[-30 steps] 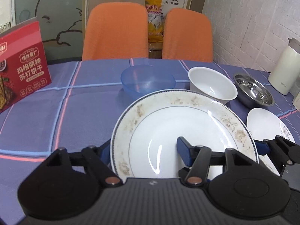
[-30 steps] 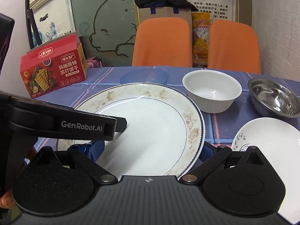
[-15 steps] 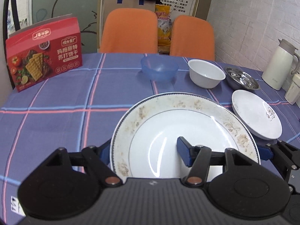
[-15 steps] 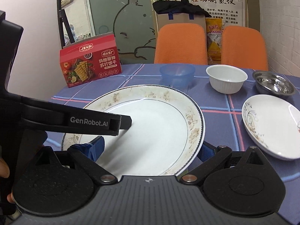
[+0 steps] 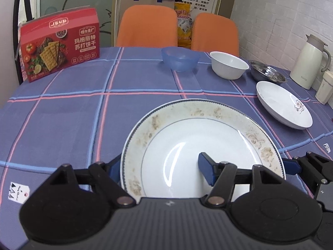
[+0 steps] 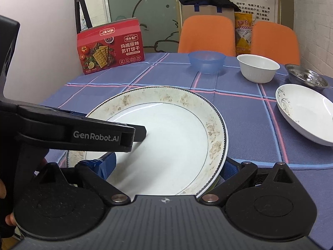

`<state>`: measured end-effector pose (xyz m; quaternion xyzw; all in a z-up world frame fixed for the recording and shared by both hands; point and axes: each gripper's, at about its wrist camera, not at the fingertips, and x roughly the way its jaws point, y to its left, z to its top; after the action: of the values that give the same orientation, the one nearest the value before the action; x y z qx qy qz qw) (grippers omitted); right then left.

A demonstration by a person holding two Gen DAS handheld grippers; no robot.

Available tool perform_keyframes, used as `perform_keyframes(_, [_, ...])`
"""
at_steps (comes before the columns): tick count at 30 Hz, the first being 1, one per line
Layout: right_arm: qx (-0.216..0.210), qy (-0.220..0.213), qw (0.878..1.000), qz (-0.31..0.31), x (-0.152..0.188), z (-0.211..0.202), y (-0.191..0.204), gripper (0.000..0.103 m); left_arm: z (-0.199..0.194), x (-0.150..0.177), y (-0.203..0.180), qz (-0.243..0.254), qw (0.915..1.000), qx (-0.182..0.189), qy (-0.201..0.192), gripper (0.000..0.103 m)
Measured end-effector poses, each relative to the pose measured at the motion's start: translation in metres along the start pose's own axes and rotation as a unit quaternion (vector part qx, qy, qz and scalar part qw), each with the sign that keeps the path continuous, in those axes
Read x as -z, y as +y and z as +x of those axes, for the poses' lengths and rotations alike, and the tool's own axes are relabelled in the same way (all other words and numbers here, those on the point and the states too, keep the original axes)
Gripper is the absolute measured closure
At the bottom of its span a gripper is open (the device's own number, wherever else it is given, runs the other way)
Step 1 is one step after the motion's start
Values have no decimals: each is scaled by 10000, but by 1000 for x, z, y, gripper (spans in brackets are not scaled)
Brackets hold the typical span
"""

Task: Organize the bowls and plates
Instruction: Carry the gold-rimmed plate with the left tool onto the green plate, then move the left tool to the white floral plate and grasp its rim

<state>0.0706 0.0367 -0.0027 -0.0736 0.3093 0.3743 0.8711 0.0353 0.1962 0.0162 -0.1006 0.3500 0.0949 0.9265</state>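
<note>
Right now both grippers are on the same big plate (image 5: pixel 208 145), the one with the faded gold pattern and dark beaded rim, carried above the checked tablecloth (image 5: pixel 68 114). From the left wrist view, the left gripper (image 5: pixel 160 167) pinches the plate's near-left rim: one blue pad (image 5: pixel 205 166) lies on the white well, while the other blue pad peeks out from under the edge, mostly hidden by the plate. On the far right of that view, part of the right gripper (image 5: pixel 291 166) meets the plate's rim, cut off by the frame edge. From the right wrist view, the right gripper (image 6: pixel 166 164) grips the near-right rim, one blue pad (image 6: pixel 106 164) on top of the plate and its partner under the rim, barely visible. The left gripper's black arm, marked GenRobot.AI, crosses the plate's left half and hides that part. How high the plate sits over the cloth cannot be judged. Further back stand a blue plastic bowl (image 5: pixel 180 59), a white bowl (image 5: pixel 229 64) and a steel bowl (image 5: pixel 267 74), with a white floral plate (image 5: pixel 284 104) nearer, its right edge cropped in the right wrist view. A red cracker box (image 5: pixel 59 45) stands on the left, a cream jug (image 5: pixel 309 61) on the right, and two orange chairs (image 5: pixel 146 27) wait behind the table.
</note>
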Motion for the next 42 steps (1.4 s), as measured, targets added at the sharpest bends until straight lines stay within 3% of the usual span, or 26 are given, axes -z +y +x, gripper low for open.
perform_keyframes(2, [-44, 5, 10000, 43, 1, -1, -2, 15, 0, 1, 1, 1, 10000, 49, -17, 37])
perform_keyframes(4, [-40, 17, 10000, 43, 1, -2, -2, 16, 0, 1, 6, -110, 9998, 180, 0, 26])
perform_keyframes(9, [-226, 69, 9996, 169, 3, -7, -6, 17, -3, 1, 13, -396, 9984, 393, 4, 23])
perform_keyframes(12, [-189, -1, 9996, 206, 3, -12, -7, 17, -7, -1, 12, -307, 9989, 325, -164, 20])
perform_keyframes(14, [-39, 24, 9997, 228, 3, -9, -9, 16, -11, -4, 5, -59, 9993, 137, -340, 9])
perform_keyframes(18, [40, -109, 9997, 211, 3, -13, -13, 16, -24, -10, -6, 258, 9965, -95, -784, 8])
perform_keyframes(22, [321, -352, 9989, 52, -2, -22, -16, 16, -29, -16, -13, 396, 9950, -121, -906, 6])
perform_keyframes(31, [558, -371, 9949, 758, 2, -35, -68, 15, -21, -22, -32, 454, 9961, 25, -752, 3])
perform_keyframes(42, [1092, -300, 9775, 1781, 11, -54, -133, 15, 9, -42, -85, 520, 9967, 247, -565, 3])
